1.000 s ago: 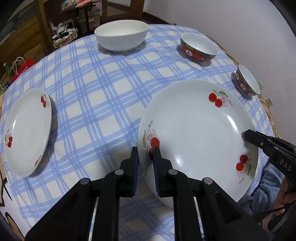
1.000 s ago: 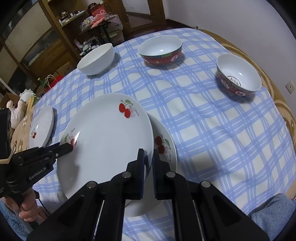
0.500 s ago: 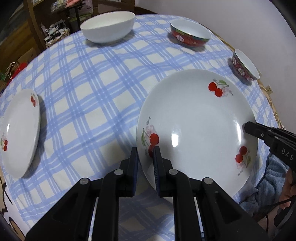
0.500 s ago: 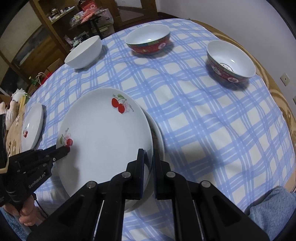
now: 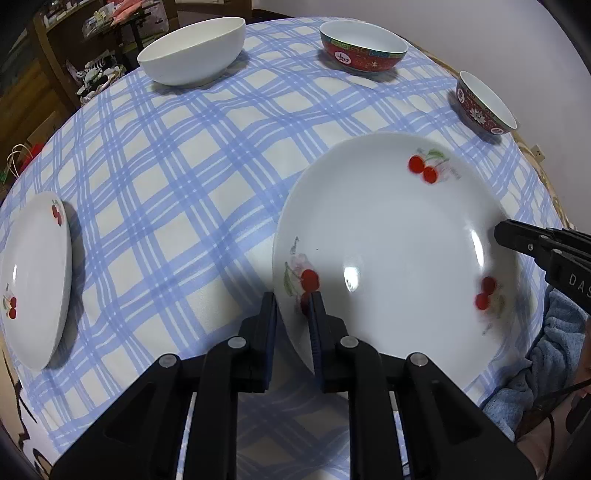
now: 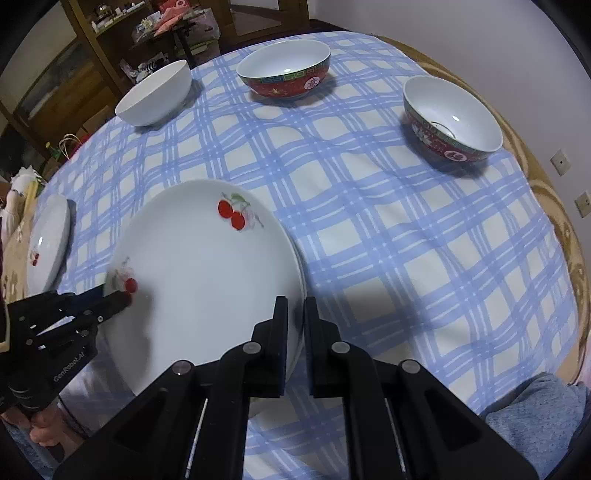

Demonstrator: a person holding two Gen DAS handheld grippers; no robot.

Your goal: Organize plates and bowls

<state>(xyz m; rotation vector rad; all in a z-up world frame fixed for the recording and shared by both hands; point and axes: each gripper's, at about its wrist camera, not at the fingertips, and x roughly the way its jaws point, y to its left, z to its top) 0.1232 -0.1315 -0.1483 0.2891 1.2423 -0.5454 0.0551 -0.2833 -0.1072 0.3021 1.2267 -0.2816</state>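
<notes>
A large white cherry plate (image 5: 388,240) (image 6: 199,277) lies near the table's front edge, on top of a second plate. Only a thin rim (image 6: 303,284) of that plate shows. My left gripper (image 5: 293,314) straddles the large plate's left rim; its jaws are opening, with the rim still between the pads. My right gripper (image 6: 295,317) is shut on the opposite rim. A smaller cherry plate (image 5: 33,280) sits far left. A white bowl (image 5: 192,51) and two red bowls (image 5: 364,48) (image 5: 484,107) stand along the far side.
The round table wears a blue checked cloth (image 6: 369,221), with open cloth between the plates and the bowls. A person's blue-clad knee (image 6: 535,413) is at the front edge. Wooden shelves (image 6: 110,33) stand beyond the table, and a wall is at right.
The large plate has slid right over the plate beneath and sunk onto it, so the lower plate is now almost hidden. The left jaws stand slightly wider.
</notes>
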